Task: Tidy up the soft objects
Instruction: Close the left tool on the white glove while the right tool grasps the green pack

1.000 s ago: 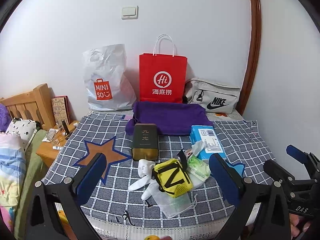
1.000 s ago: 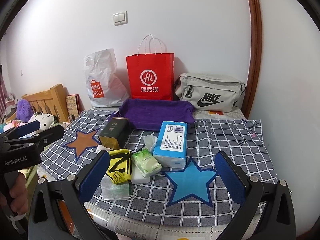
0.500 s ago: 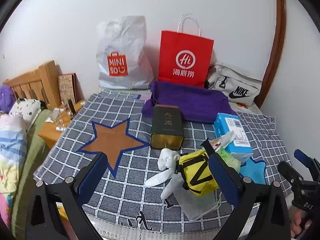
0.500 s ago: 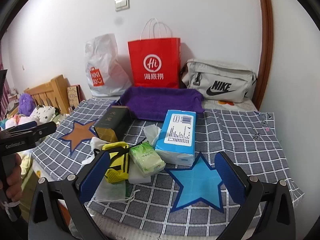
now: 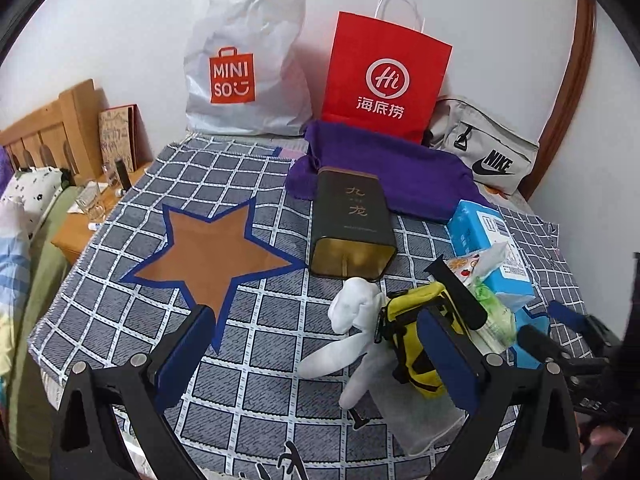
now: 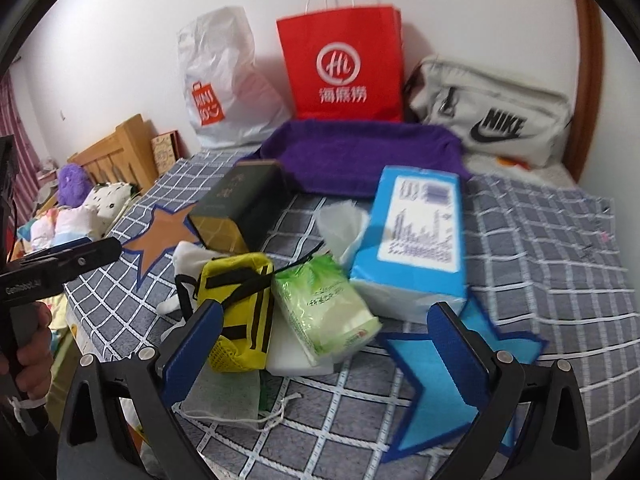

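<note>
Right wrist view: right gripper wide and empty, green tissue pack between its fingers ahead, yellow mesh pouch touching at left finger; left gripper also wide; closing risks snagging the pouch strap.

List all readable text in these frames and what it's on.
"MINI SO": white plastic bag
"Hi 海底捞": red paper bag
"NIKE": grey waist bag
"九龙": dark tin
"GenRobot.AI": left gripper's handle
Blue tissue box label, green tissue pack print: too blurred or small to read.
</note>
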The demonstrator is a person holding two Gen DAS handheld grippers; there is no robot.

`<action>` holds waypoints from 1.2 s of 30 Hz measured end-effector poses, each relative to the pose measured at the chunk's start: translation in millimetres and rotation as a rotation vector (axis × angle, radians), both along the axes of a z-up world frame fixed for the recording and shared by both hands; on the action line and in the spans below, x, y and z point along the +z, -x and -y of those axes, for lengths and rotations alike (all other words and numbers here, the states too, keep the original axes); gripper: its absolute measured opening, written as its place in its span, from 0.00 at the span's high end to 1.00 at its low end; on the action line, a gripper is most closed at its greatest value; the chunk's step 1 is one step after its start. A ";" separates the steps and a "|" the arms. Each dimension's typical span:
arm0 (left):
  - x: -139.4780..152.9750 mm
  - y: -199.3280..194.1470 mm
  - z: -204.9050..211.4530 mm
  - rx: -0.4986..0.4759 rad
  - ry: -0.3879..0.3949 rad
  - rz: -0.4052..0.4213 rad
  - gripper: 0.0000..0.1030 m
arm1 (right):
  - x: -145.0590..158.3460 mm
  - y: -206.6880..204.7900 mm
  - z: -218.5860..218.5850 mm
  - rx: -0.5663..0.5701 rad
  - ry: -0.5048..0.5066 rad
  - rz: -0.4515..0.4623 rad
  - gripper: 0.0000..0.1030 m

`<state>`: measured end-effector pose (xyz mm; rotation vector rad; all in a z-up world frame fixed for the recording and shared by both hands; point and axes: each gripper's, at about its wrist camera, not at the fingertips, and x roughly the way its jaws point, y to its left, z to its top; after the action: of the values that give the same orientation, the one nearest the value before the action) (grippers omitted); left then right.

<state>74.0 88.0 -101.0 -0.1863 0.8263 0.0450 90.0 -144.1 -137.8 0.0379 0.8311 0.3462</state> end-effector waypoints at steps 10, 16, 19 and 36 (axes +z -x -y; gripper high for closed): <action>-16.1 -10.5 -6.4 -0.060 0.005 -0.023 0.03 | -39.8 -30.4 1.7 0.044 -0.087 -0.097 0.15; -36.4 -25.0 0.5 -0.097 0.023 -0.071 0.03 | -49.0 -30.2 2.3 0.066 -0.097 -0.107 0.34; -43.0 -31.7 1.2 -0.095 0.034 -0.081 0.03 | -41.8 -21.9 3.7 0.086 -0.088 -0.096 0.35; -75.8 -71.8 8.1 -0.115 0.175 -0.136 0.57 | -47.4 21.3 62.0 0.016 0.049 -0.119 0.35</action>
<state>145.8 79.9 -176.8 -0.3027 0.9762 -0.1242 68.7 -206.1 -185.2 0.0064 0.9580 0.3405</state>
